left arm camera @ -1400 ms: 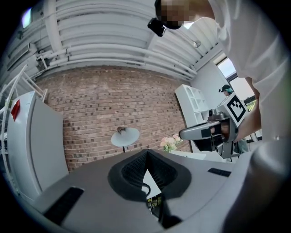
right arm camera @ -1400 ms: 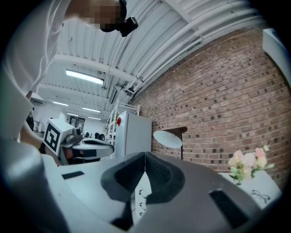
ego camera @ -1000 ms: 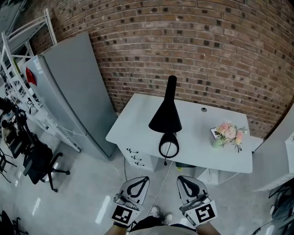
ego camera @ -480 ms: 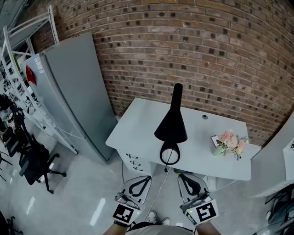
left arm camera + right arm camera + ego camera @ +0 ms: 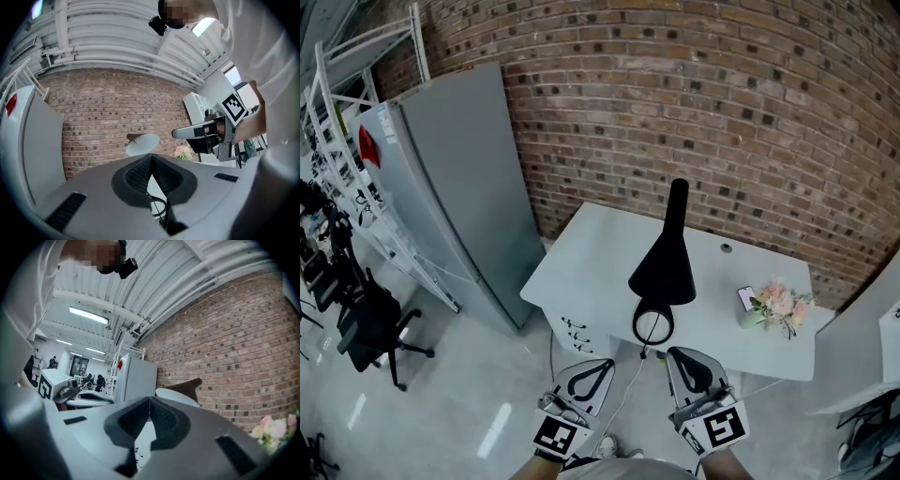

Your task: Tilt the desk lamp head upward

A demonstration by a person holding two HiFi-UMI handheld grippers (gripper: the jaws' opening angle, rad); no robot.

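1. The desk lamp (image 5: pixel 663 267) stands at the front edge of the white tabletop (image 5: pixel 581 267); its black cone head hangs mouth-down over its ring-shaped base (image 5: pixel 652 325); the narrow end rises toward the brick wall (image 5: pixel 722 103).
2. The left hand-held gripper (image 5: pixel 596 366) is held low in front of the tabletop, short of the lamp and apart from it; in the left gripper view its jaws meet at the tip with nothing between them (image 5: pixel 151 157).
3. The right hand-held gripper (image 5: pixel 679 355) sits just beside the left one, just below the lamp's base and not touching it; the right gripper view shows its jaws pressed together and empty (image 5: pixel 150 401).
4. Both gripper views look up at the pale inside of the lamp's cone from below.
5. A small bunch of pink flowers (image 5: pixel 778 305) stands on the right part of the tabletop, well apart from the lamp.
6. A tall grey cabinet (image 5: pixel 459 187) stands against the wall to the left of the tabletop; a black office chair (image 5: pixel 370 328) stands further left on the floor.
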